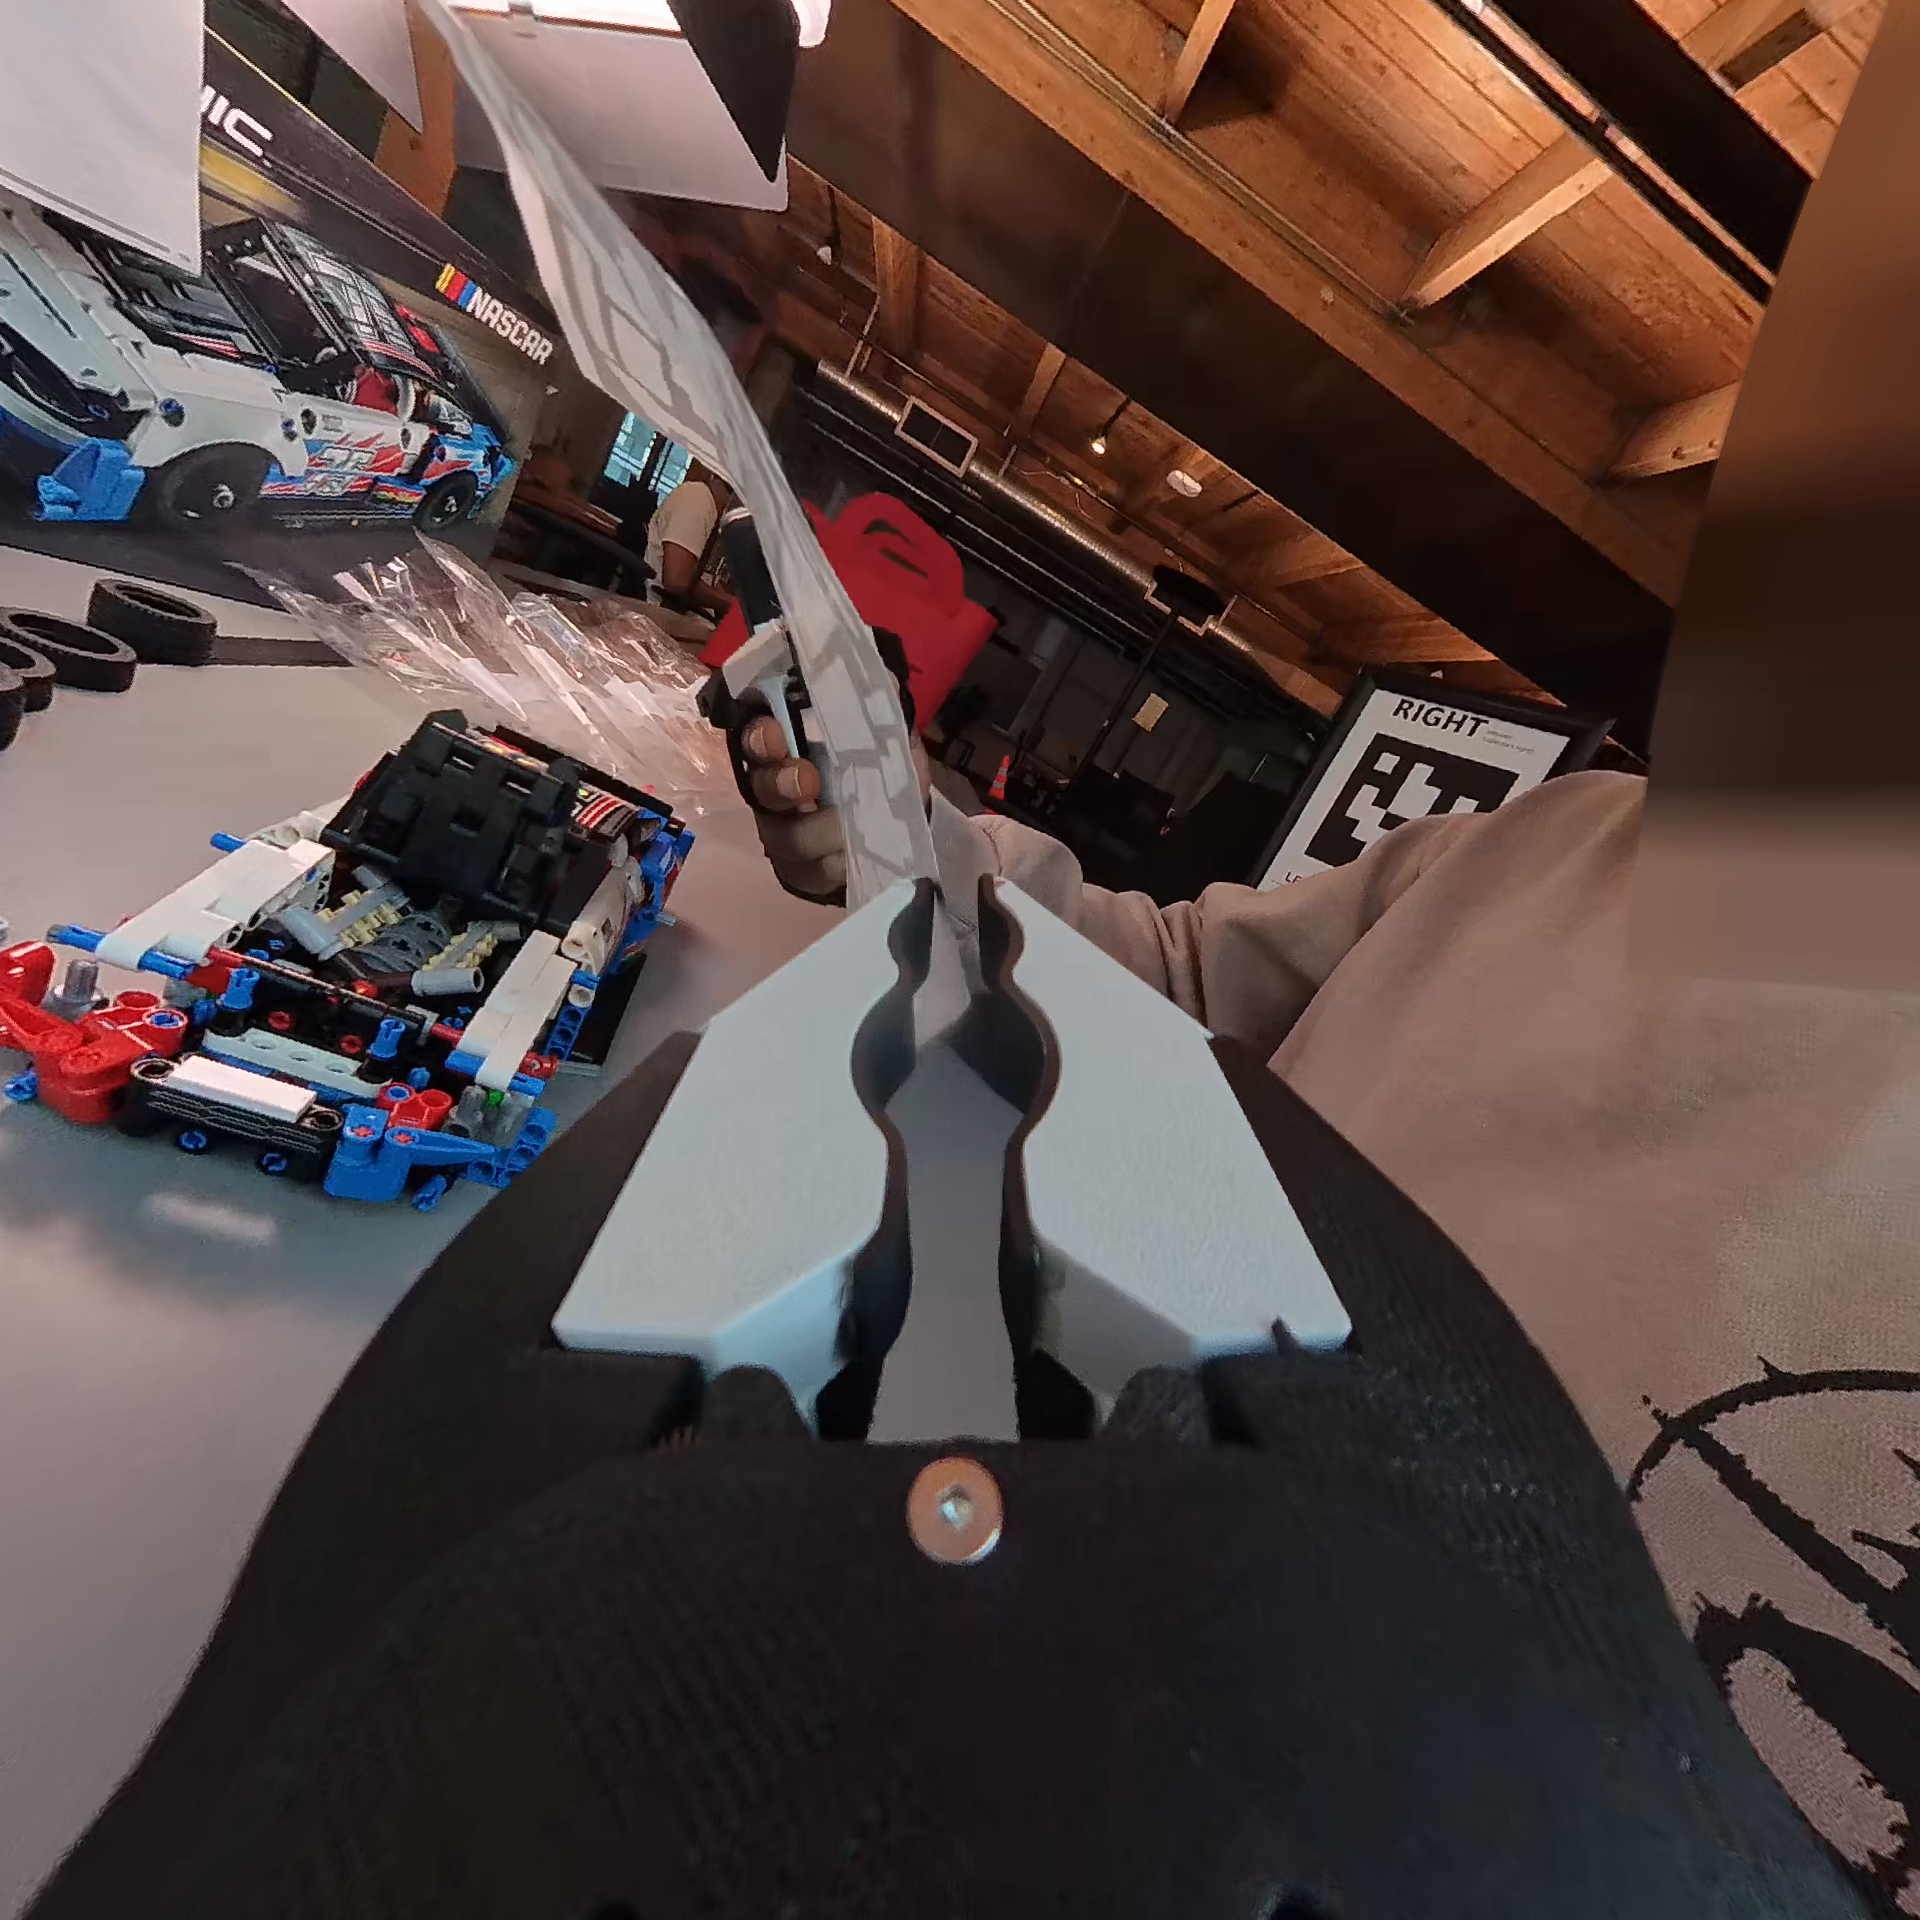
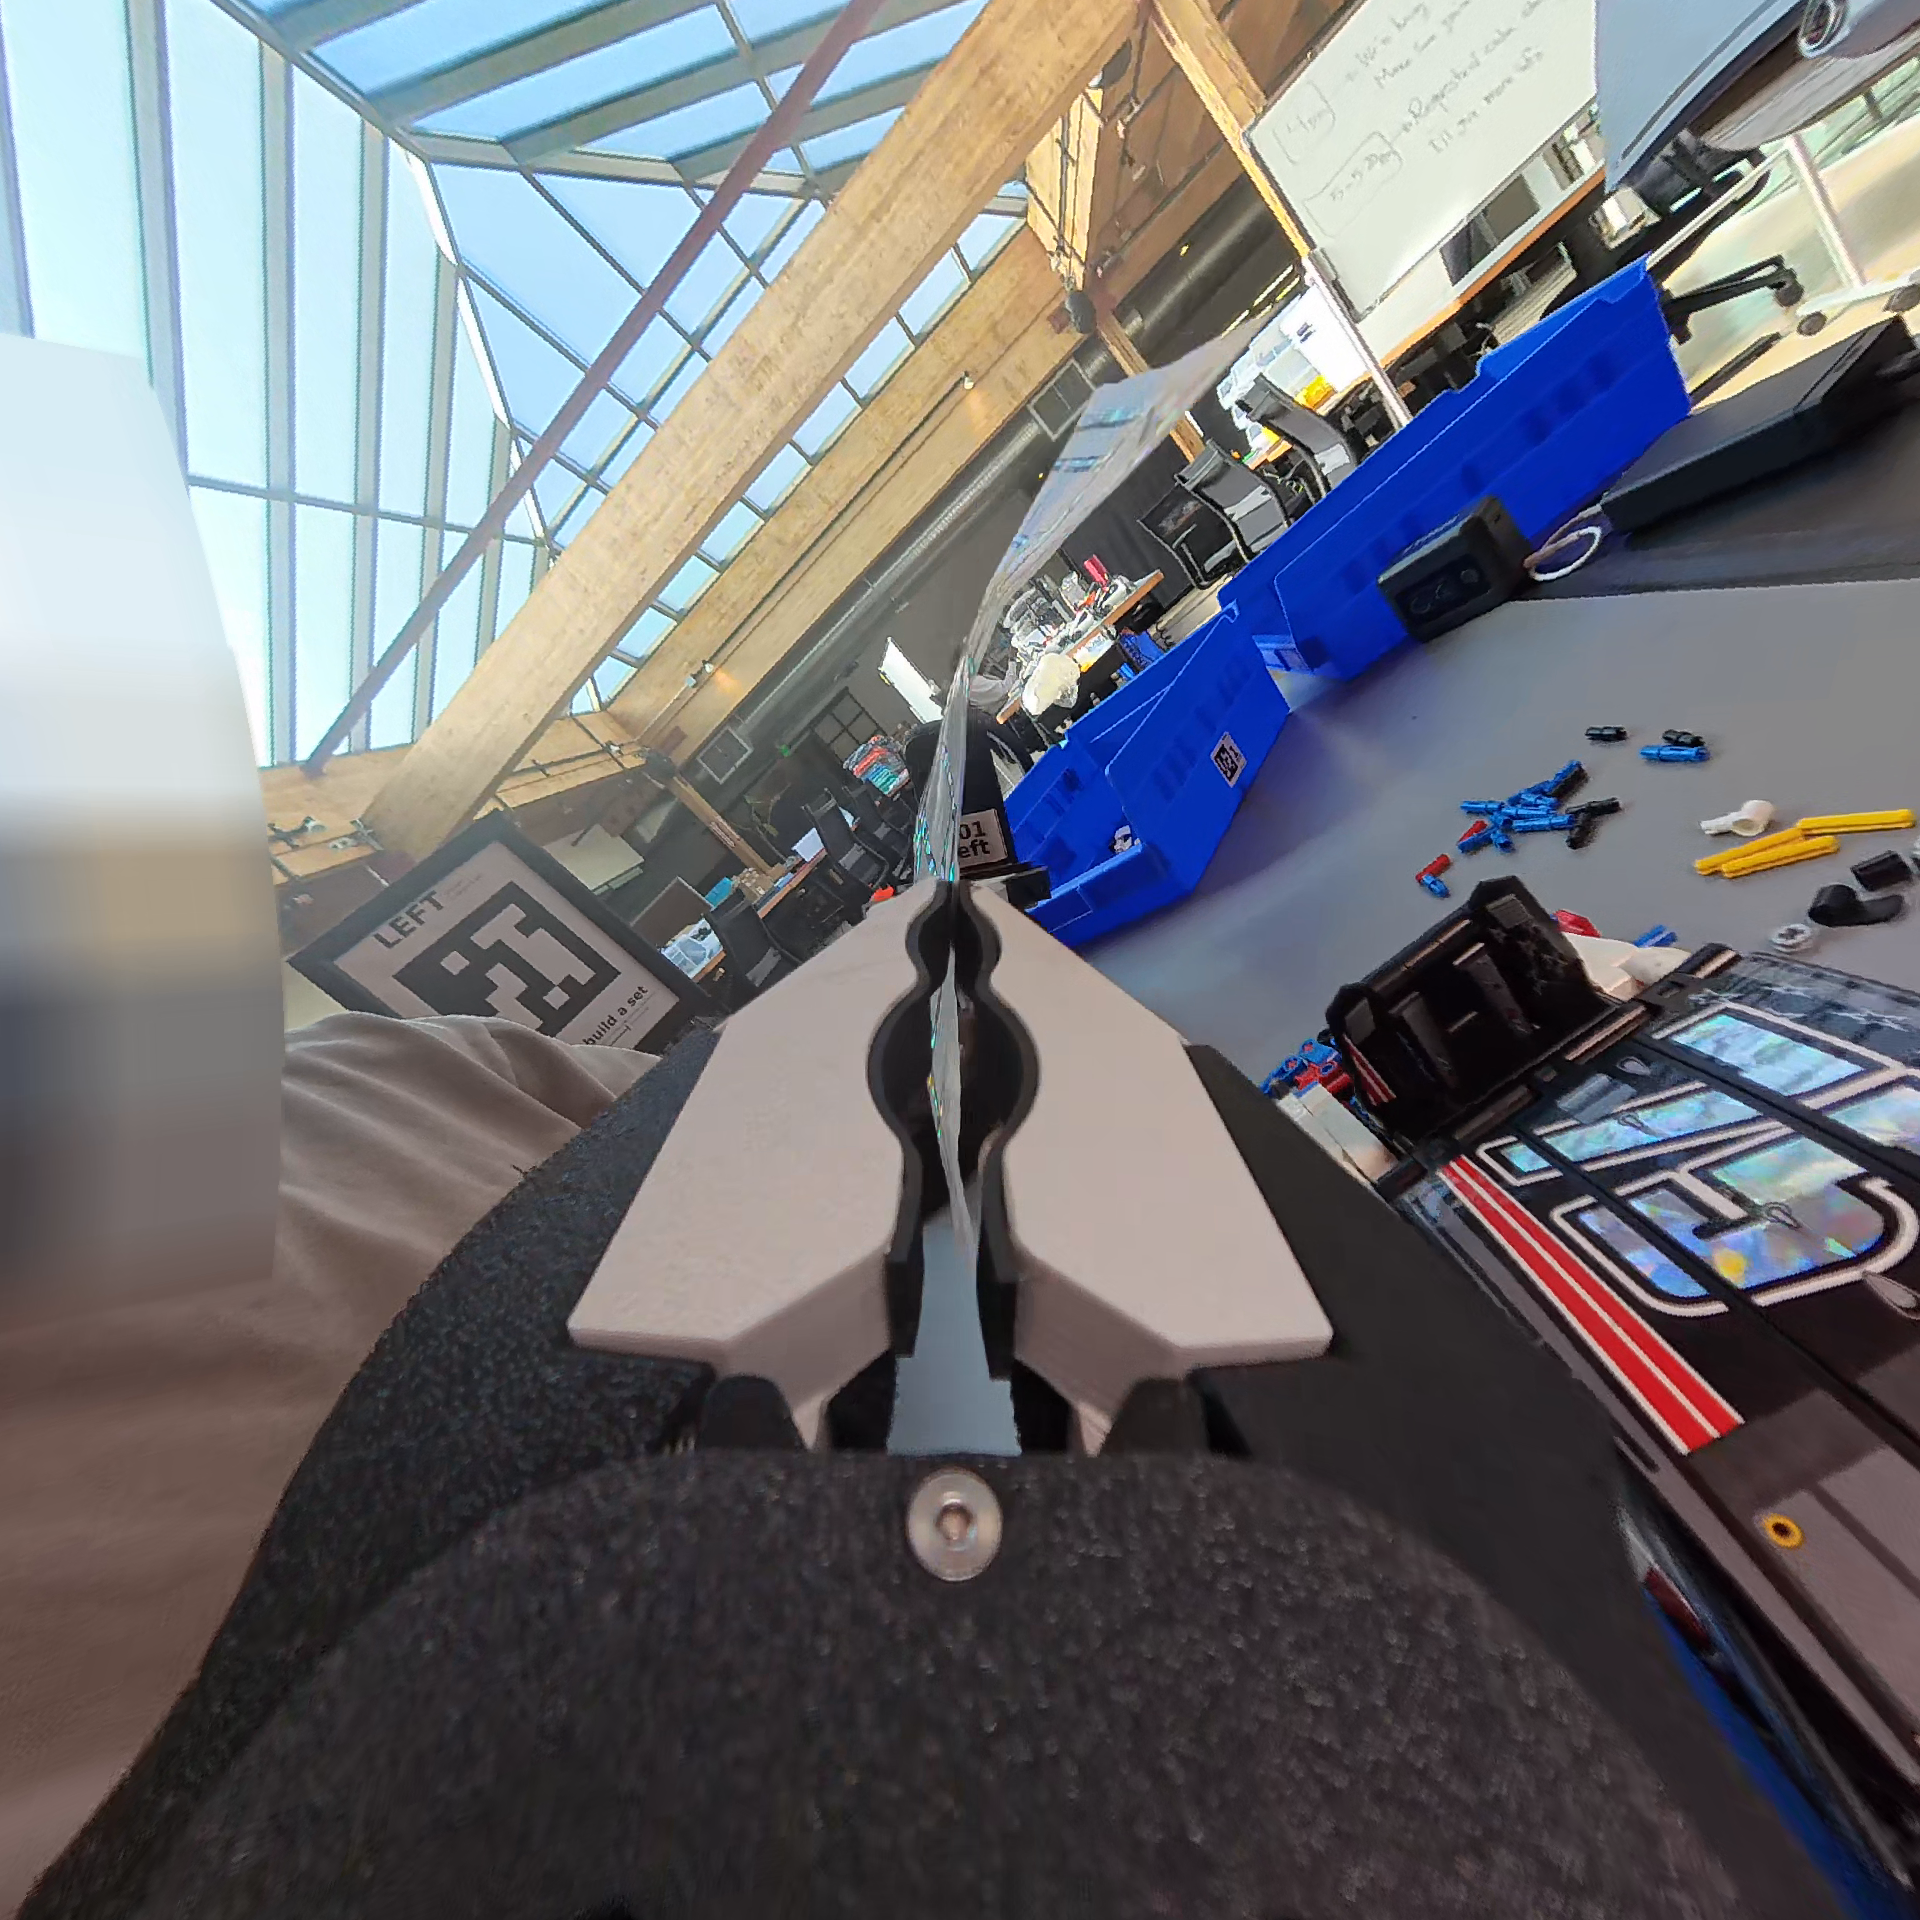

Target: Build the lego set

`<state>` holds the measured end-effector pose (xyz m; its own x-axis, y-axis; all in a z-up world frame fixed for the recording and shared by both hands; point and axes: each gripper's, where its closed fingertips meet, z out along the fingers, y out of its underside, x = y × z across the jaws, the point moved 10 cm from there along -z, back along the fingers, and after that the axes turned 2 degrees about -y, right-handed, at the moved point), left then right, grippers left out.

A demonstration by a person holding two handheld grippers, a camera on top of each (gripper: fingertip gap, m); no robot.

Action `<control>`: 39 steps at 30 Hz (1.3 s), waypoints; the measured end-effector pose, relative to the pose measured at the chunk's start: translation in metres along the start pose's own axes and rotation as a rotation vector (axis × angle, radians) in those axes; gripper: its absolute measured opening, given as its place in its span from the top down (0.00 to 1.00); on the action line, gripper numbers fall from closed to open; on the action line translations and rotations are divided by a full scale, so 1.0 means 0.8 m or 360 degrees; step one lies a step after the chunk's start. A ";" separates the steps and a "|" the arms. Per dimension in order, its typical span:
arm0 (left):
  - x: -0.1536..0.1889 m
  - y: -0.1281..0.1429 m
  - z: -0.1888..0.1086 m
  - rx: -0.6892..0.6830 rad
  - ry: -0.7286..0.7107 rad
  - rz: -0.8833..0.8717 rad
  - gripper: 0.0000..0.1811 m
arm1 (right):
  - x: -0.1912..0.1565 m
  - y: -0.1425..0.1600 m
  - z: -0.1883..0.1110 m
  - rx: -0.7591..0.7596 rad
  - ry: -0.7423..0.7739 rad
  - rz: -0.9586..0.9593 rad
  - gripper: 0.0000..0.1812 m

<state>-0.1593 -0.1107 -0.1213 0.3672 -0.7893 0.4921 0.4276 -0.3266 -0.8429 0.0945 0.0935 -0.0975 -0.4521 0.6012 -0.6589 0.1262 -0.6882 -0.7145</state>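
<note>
Item: sticker sheet (image 1: 665, 343), which I am pinching in my left gripper (image 1: 951, 894) and right gripper (image 2: 953, 896), both clamping its edges, raised above the table (image 1: 208, 1299); half-built lego car (image 1: 343, 966) sitting below-left

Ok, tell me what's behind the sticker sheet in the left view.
The sticker sheet, pinched in the left gripper, covers part of a hand on the right gripper's handle. Fingers show left of it; a red bag shows beyond. The rest of the handle is hidden.

A grey desk (image 1: 156, 1351) is carrying a half-built toy car (image 1: 353, 966), black tyres (image 1: 104, 639) at ten o'clock, and crumpled plastic wrap (image 1: 499, 634) behind.
</note>
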 end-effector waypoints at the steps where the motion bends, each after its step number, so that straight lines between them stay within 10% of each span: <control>1: 0.001 0.002 0.002 -0.0031 -0.0010 0.0026 0.97 | 0.001 -0.001 -0.001 0.0016 0.0006 0.0007 1.00; 32: 0.007 0.005 0.009 -0.0209 -0.0179 0.0297 1.00 | 0.010 -0.007 -0.022 0.0005 0.0234 -0.0151 1.00; 39: 0.006 0.000 0.006 -0.0176 -0.0252 0.0317 1.00 | 0.001 -0.028 -0.035 -0.0109 0.0846 -0.0576 0.84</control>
<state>-0.1533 -0.1120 -0.1180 0.5635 -0.7552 0.3349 0.2446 -0.2346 -0.9408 0.1160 0.1207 -0.0884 0.0204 0.9217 -0.3873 0.1116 -0.3871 -0.9153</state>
